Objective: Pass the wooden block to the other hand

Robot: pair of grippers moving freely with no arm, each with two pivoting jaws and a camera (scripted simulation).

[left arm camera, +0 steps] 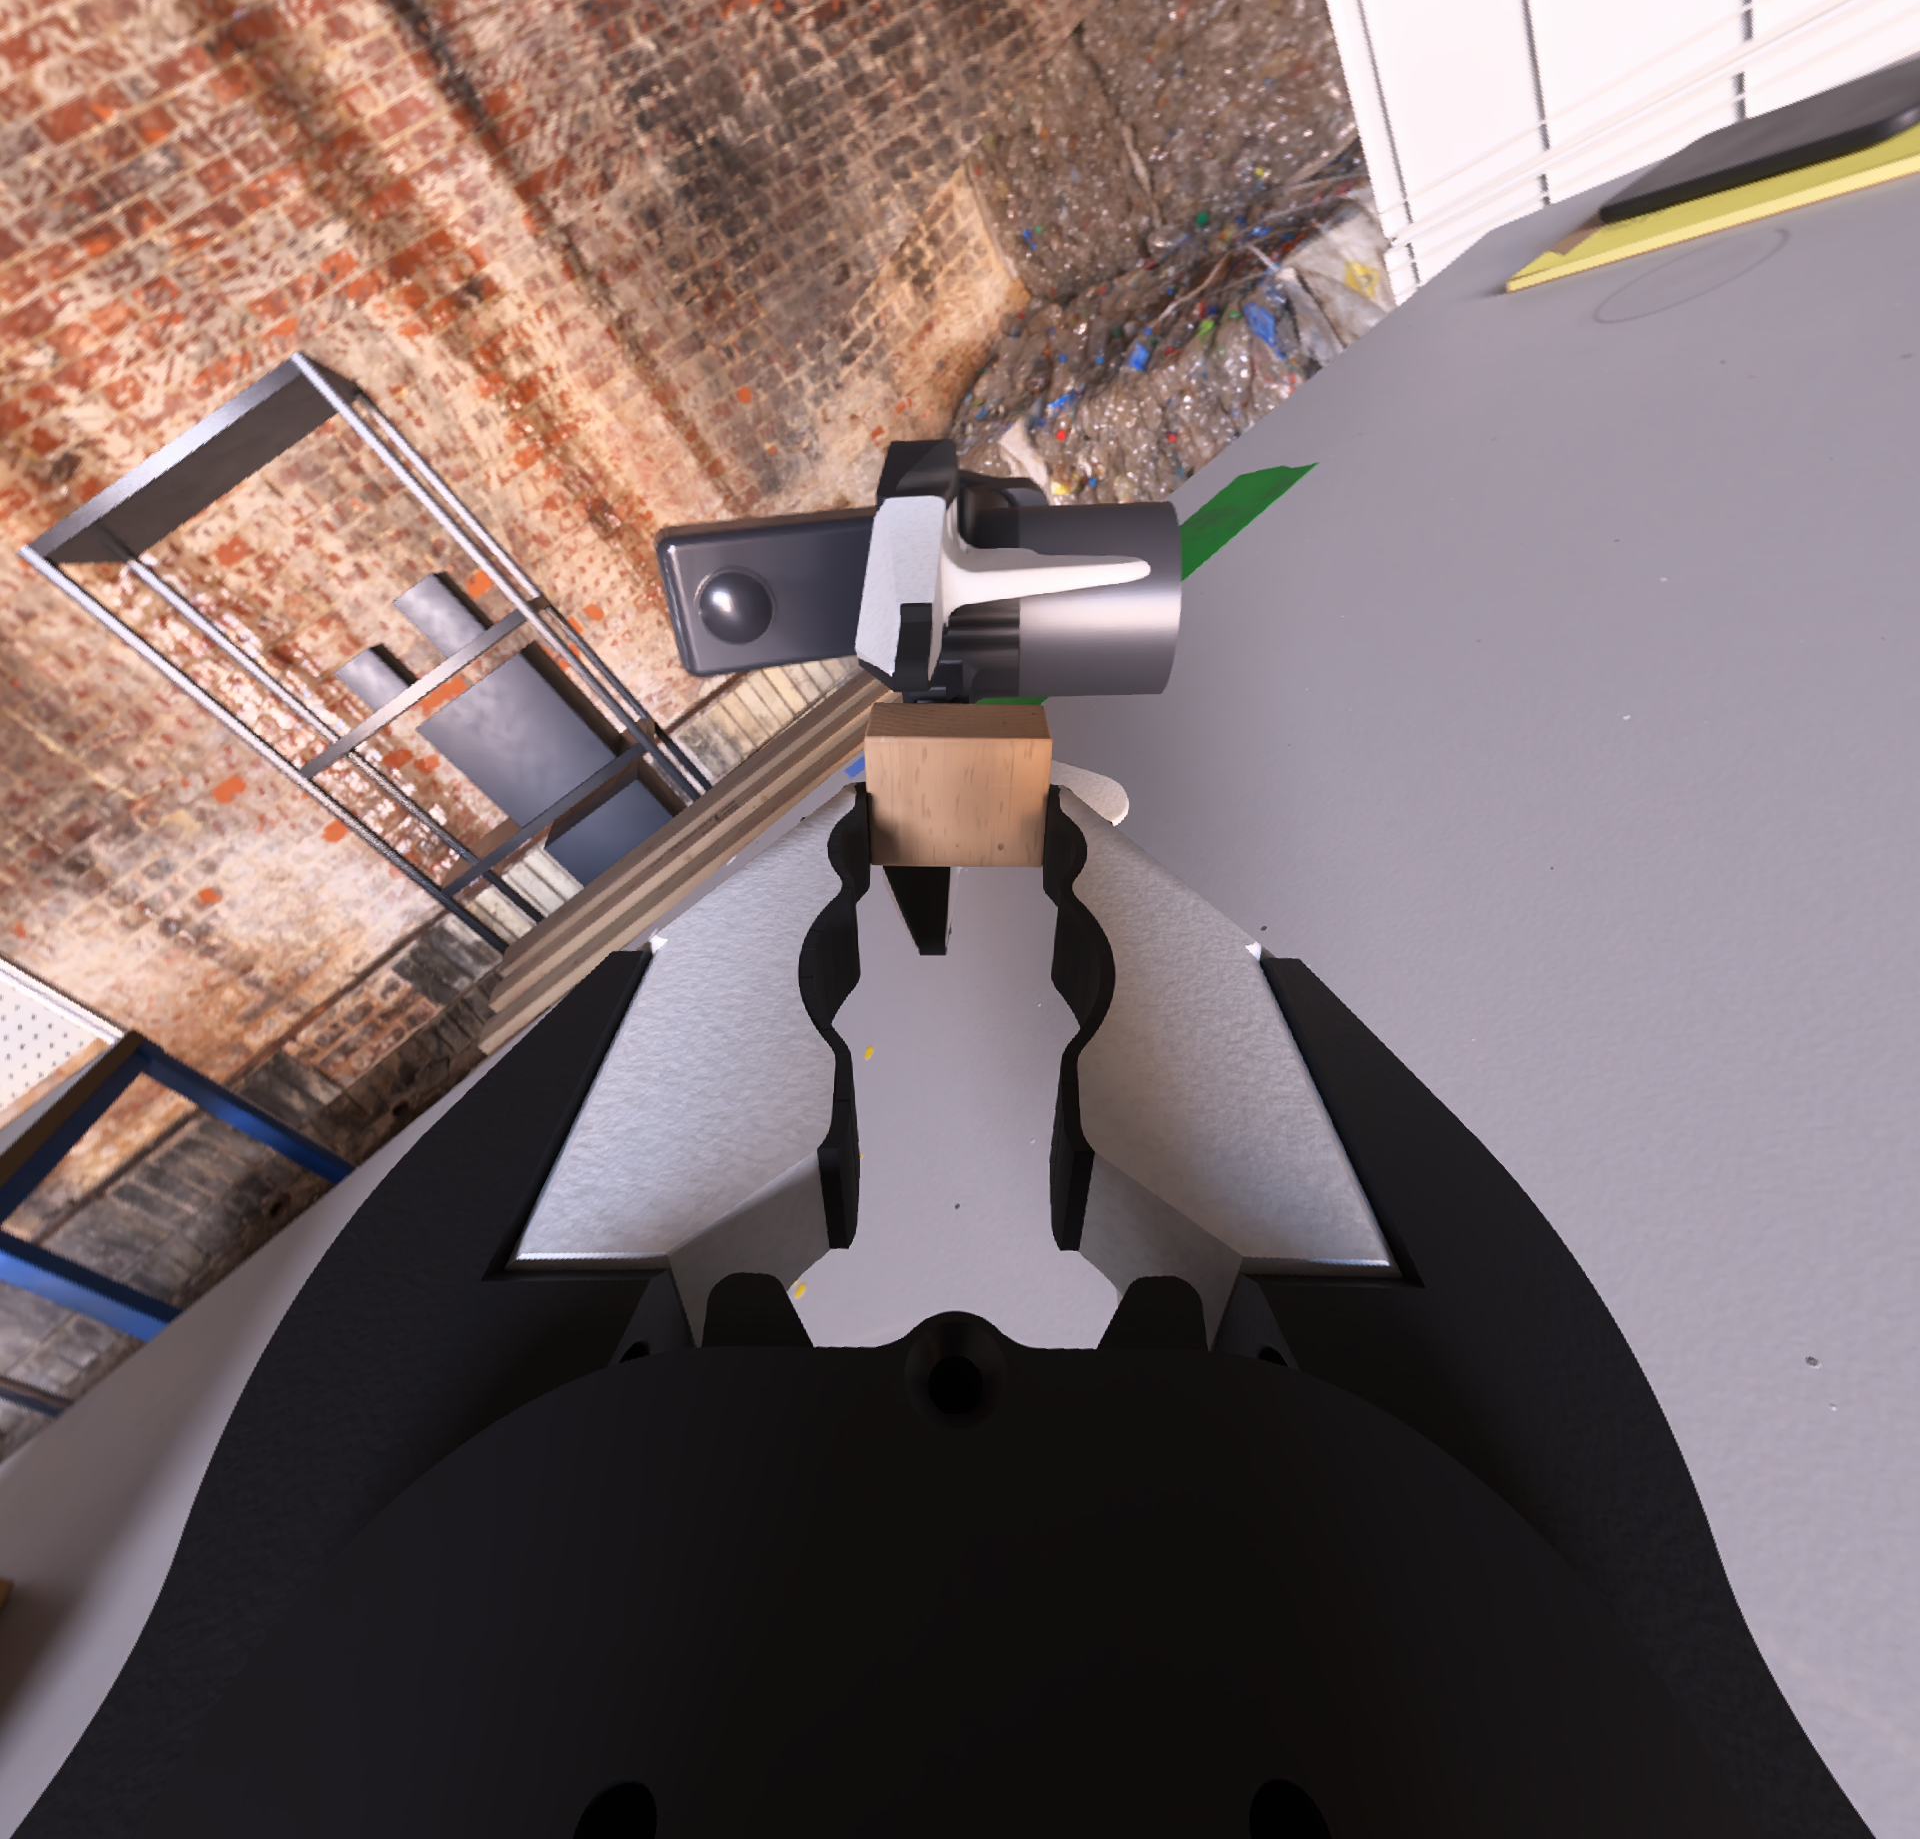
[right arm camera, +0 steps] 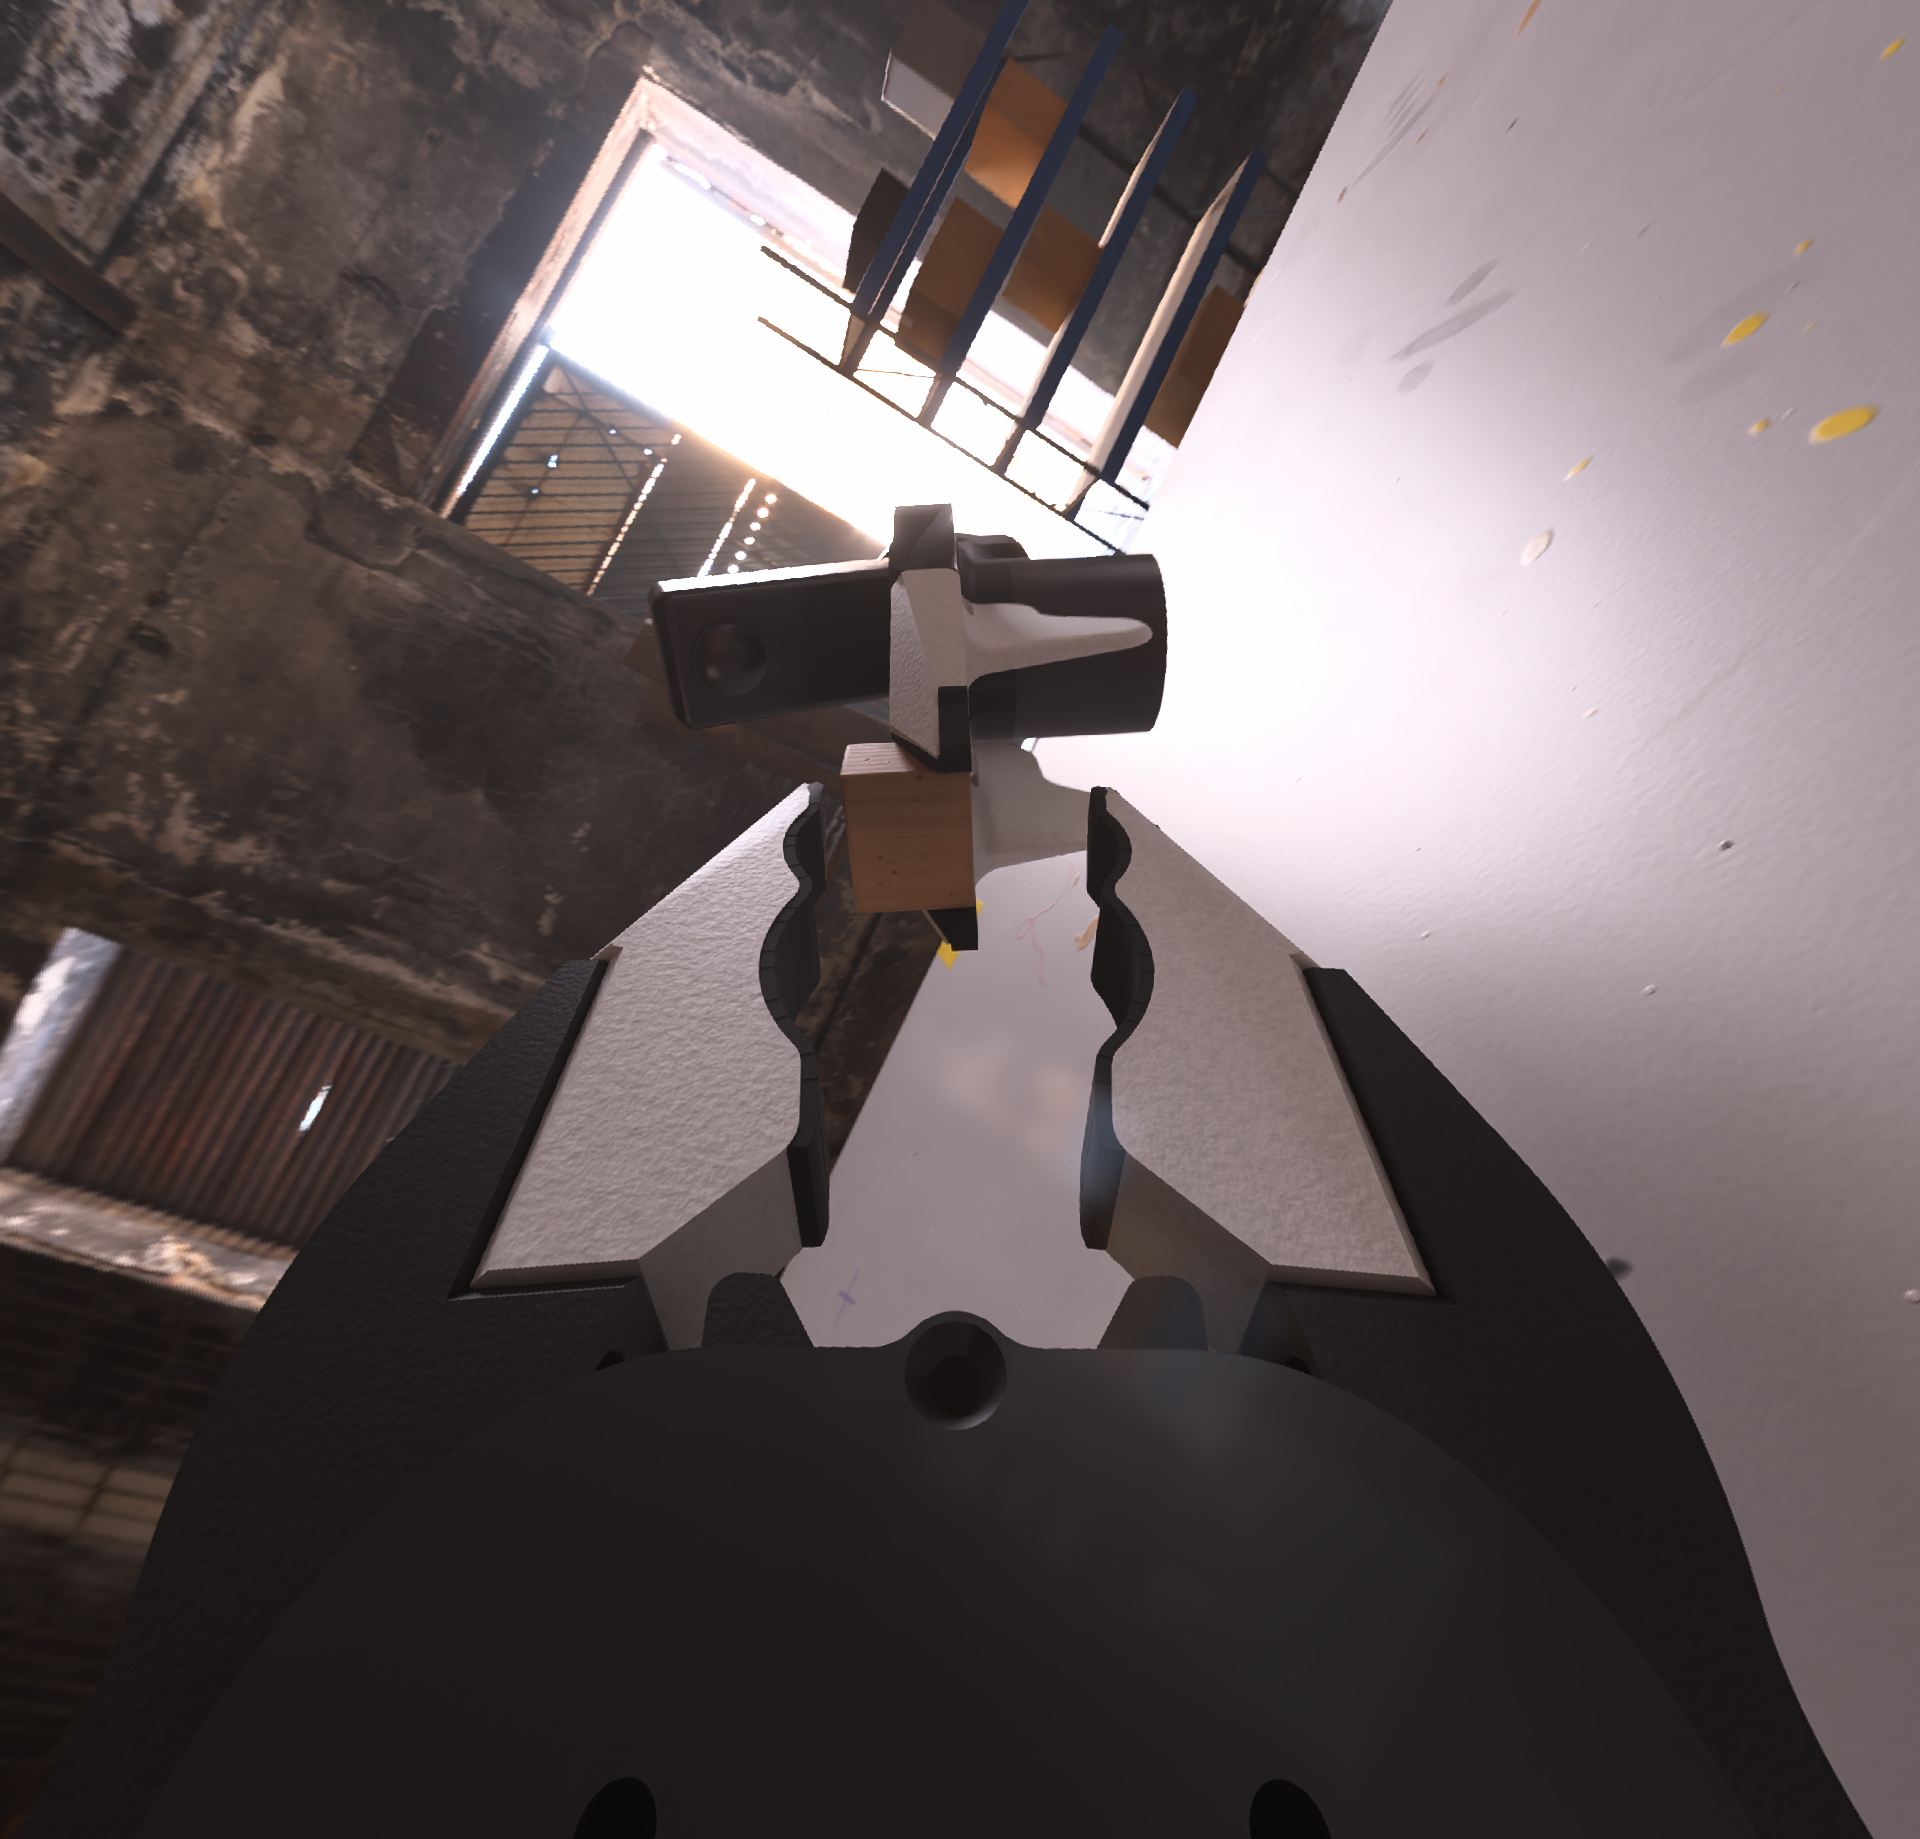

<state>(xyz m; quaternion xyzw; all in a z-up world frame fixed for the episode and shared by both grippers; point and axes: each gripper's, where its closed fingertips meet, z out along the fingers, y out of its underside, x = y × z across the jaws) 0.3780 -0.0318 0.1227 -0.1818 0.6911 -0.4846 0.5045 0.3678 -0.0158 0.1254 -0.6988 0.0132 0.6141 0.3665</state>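
Observation:
The wooden block (left arm camera: 958, 800) is a small pale cube. In the left wrist view it sits clamped between my left gripper's (left arm camera: 958, 823) two black fingertips, held above the grey table (left arm camera: 1558, 906). The right gripper's body (left arm camera: 1039, 594) faces me just beyond the block, and one of its black fingers (left arm camera: 925, 906) reaches under it. In the right wrist view the block (right arm camera: 909, 839) lies between my right gripper's (right arm camera: 956, 802) spread fingers, close to the left finger (right arm camera: 805, 854), with a clear gap to the right one. The left gripper's fingers (right arm camera: 1003, 823) grip the block there.
A yellow mat (left arm camera: 1662, 231) with a dark slab on it lies at the table's far right. A green patch (left arm camera: 1236, 511) lies behind the right gripper. A metal shelf (left arm camera: 364, 594) stands by the brick wall. The table (right arm camera: 1507, 750) has yellow specks.

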